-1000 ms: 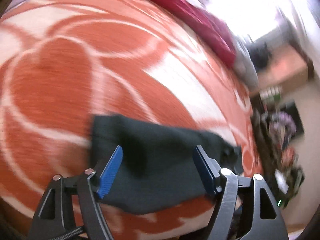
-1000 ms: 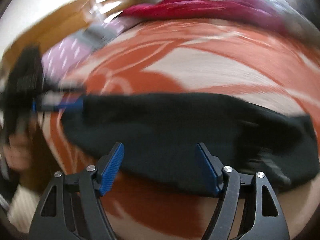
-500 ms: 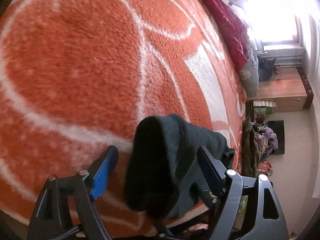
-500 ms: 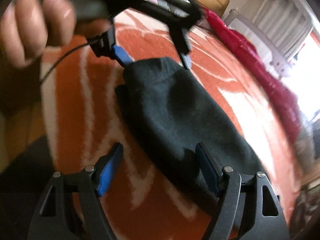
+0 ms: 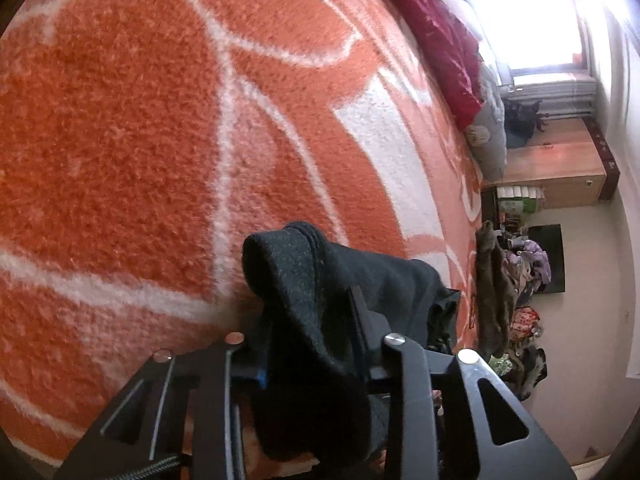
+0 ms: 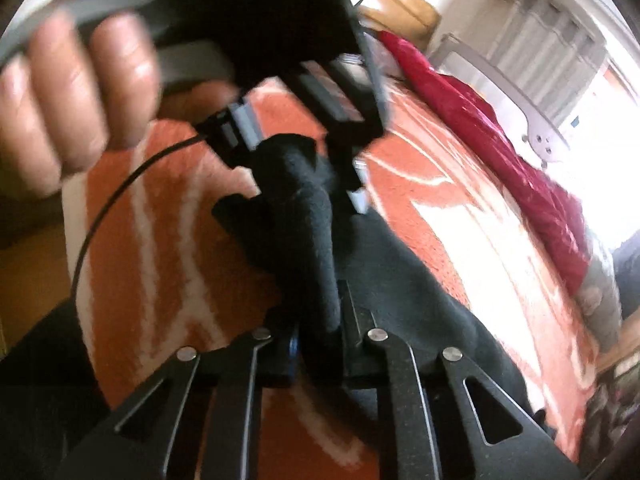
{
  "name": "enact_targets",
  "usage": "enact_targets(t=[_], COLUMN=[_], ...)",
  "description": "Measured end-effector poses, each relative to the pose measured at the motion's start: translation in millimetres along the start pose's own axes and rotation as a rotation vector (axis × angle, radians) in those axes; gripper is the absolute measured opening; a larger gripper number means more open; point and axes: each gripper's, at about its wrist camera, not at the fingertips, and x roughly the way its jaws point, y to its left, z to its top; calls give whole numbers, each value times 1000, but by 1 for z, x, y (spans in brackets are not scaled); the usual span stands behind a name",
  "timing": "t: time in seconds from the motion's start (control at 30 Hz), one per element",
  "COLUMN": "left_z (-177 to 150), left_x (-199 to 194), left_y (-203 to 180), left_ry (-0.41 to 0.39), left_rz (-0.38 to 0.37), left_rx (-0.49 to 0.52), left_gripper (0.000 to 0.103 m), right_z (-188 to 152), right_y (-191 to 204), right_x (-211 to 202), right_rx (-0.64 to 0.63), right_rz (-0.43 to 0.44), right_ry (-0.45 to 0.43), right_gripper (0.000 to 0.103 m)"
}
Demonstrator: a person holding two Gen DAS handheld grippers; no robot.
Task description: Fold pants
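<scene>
A: Left hand-held gripper (image 5: pixel 308 344)?
B: Pinching a bunched fold of the pants (image 5: pixel 320 288), just above the rug (image 5: pixel 120 120).
A: Right hand-held gripper (image 6: pixel 320 332)?
B: Clamped on the same pants (image 6: pixel 400 280), close by the left. The rest trails over the rug (image 6: pixel 460 208); red bedding (image 6: pixel 500 128) beyond.
</scene>
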Motion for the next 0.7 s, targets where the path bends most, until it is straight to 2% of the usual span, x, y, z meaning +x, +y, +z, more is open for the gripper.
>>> enact_targets(t=[0.07,0.17,0.37,0.47,0.57,0.63,0.7], left_z=[-2,-6,-19,-23,-31,-40,-46], left_x=[-5,-8,9,37,78,113,143], left_y=[-7,-24,-92,-132,-167,-190,-203], left_ry=[-17,-30,-12,24,94,140,200], left_rz=[-23,-58,-78,-62,-40,24,48], left_rx=[0,14,120,176,223,269,290], left_gripper=[23,22,23,28,30,35,29], right_z=[-1,-6,-30,-57,-92,-124,-155], right_y=[-15,-34,-101,-138,-169,-186,-197], right_x=[-6,-18,-42,-49,-53,-50,-41], right_rx=[51,121,406,566,745,889,1010], right_rz=[3,0,38,68,113,164,197], right_ry=[-22,-57,-98,-90,-73,-38,11], right_gripper=[15,15,15,15,15,15,15])
